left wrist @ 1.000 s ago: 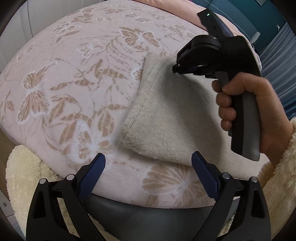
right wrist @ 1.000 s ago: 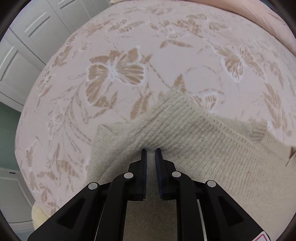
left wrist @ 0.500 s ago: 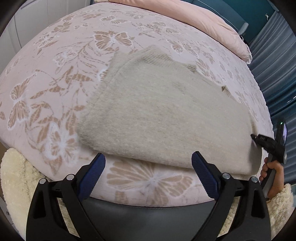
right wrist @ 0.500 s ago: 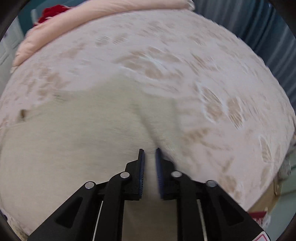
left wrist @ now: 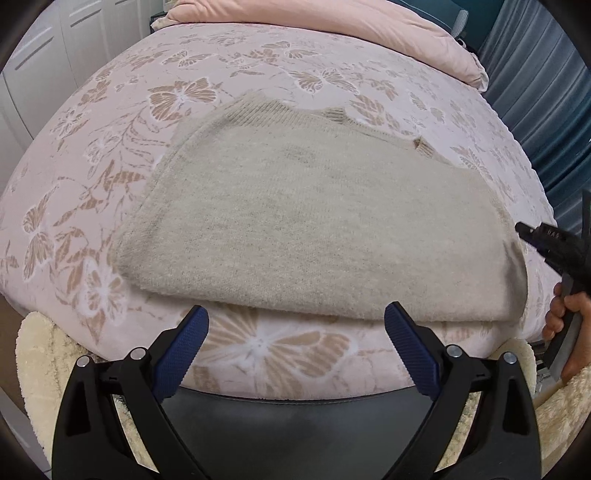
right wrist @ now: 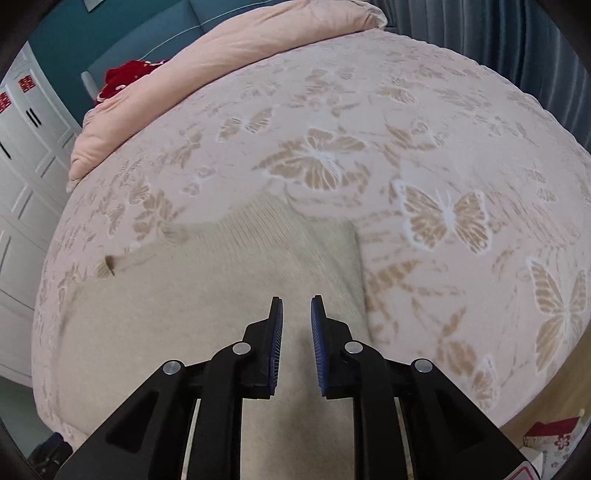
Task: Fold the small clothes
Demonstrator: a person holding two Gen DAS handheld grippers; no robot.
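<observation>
A beige knit sweater (left wrist: pixel 314 221) lies spread flat on the butterfly-print bedspread (left wrist: pixel 177 96), its ribbed edge toward the far side. My left gripper (left wrist: pixel 295 308) hangs open and wide over the sweater's near edge, holding nothing. At the sweater's right end, the black tip of my right gripper (left wrist: pixel 524 232) sits just off the cloth. In the right wrist view that gripper (right wrist: pixel 296 306) hovers over the sweater (right wrist: pixel 207 295). Its jaws are opening with a narrow gap, and no cloth shows between the pads.
A rolled pink duvet (left wrist: pixel 332 22) lies along the head of the bed. Blue curtains (left wrist: pixel 535 92) hang on the right and white wardrobe doors (left wrist: pixel 44 48) stand on the left. A person's hand (left wrist: pixel 569 314) in a cream fleece sleeve holds the right gripper. Cream fluffy fabric (left wrist: pixel 40 354) lies below the bed's near edge.
The right gripper swept from the sweater's far left to its right end, pulling the cloth with it. The sweater went from a narrow fold to a wide flat spread. The jaws have parted slightly.
</observation>
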